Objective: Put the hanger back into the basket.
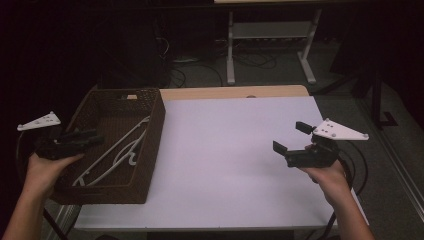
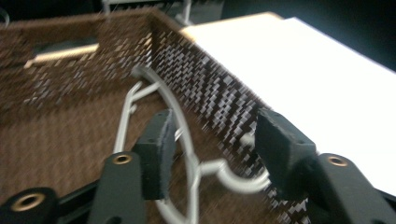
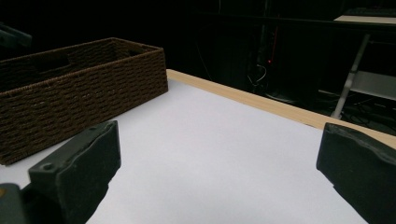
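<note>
A: The left tool (image 1: 92, 137) is over the woven basket (image 1: 155, 125), at its left side. Its jaws are open with a moderate gap and they hold nothing. In the left gripper view the white hangers (image 2: 187, 154) lie on the basket floor between and beyond the two pads, but I see no contact.

B: And the right tool (image 1: 290, 137)?

A: It hovers above the white counter (image 1: 225, 150), well apart from the basket. Its jaws are wide open and empty.

B: What can go wrong here, in your opinion?

A: First, the hangers. In the high view there seem to be at least two, lying across each other near the right wall of the basket (image 2: 210, 88). If the left tool closes on one thin bar, I think the hook of another can catch on it, and both come up together, or the one slips out.

B: The bar is thin and smooth, yes?

A: It looks so. A grasp on the curved part may turn in the pads. Also the left gripper view is blurred, so I cannot tell exactly how high the pads are above the hanger.

B: And the basket itself?

A: It stands at the left edge of the counter. If a hook catches the woven wall while being lifted, the basket may be dragged or tipped towards that edge.
</note>
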Motion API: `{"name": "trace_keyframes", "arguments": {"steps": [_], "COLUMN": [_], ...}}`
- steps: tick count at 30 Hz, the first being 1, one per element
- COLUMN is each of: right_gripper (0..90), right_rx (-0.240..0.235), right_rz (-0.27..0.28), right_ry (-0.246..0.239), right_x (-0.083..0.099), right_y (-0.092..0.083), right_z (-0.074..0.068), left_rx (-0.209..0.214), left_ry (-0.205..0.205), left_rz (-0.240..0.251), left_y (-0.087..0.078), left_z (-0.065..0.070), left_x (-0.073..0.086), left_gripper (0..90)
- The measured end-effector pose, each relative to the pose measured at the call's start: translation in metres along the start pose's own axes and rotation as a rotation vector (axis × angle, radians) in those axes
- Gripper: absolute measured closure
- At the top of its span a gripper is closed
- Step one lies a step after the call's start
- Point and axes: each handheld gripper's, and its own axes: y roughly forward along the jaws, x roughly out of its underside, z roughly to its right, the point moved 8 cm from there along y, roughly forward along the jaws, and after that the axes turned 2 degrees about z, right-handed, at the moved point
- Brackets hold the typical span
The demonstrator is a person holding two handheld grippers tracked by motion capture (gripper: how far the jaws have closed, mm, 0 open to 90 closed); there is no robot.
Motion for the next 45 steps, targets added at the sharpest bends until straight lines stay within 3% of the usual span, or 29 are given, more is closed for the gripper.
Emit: {"name": "trace_keyframes", "arguments": {"steps": [3,5,8,9,10,13,22,31,36,45], "right_gripper": [0.0,0.0,0.0,0.0,0.0,0.0,0.0,0.0,0.0,0.0], "right_rx": [-0.001,-0.001,-0.002,-0.003,-0.004,-0.005,-0.019,-0.024,-0.023,-0.028], "right_rz": [0.001,0.004,0.003,0.011,0.013,0.017,0.017,0.021,0.024,0.030], "right_ry": [-0.001,-0.001,-0.002,-0.010,-0.014,-0.018,-0.035,-0.035,-0.035,-0.042], "right_x": [0.000,-0.002,-0.003,-0.006,-0.006,-0.008,-0.012,-0.015,-0.016,-0.018], "right_y": [0.000,-0.001,-0.002,-0.002,-0.002,-0.002,0.002,0.001,0.001,0.001], "right_z": [0.000,0.000,-0.001,-0.002,-0.002,-0.003,-0.007,-0.009,-0.008,-0.009], "left_rx": [0.021,0.028,0.033,0.035,0.035,0.047,0.090,0.149,0.155,0.148], "left_ry": [0.001,0.021,0.033,0.050,0.050,0.082,0.107,0.122,0.120,0.126], "left_rz": [0.033,0.077,0.093,0.102,0.102,0.139,0.217,0.258,0.279,0.275], "left_y": [0.004,0.012,0.018,0.022,0.022,0.028,0.045,0.065,0.072,0.083], "left_z": [0.010,0.023,0.033,0.042,0.042,0.061,0.098,0.120,0.126,0.132], "left_x": [-0.007,-0.015,-0.019,-0.023,-0.023,-0.030,-0.040,-0.038,-0.033,-0.026], "left_gripper": [39.7,30.5,22.9,20.4,18.5,14.5,2.3,0.0,0.0,0.0]}}
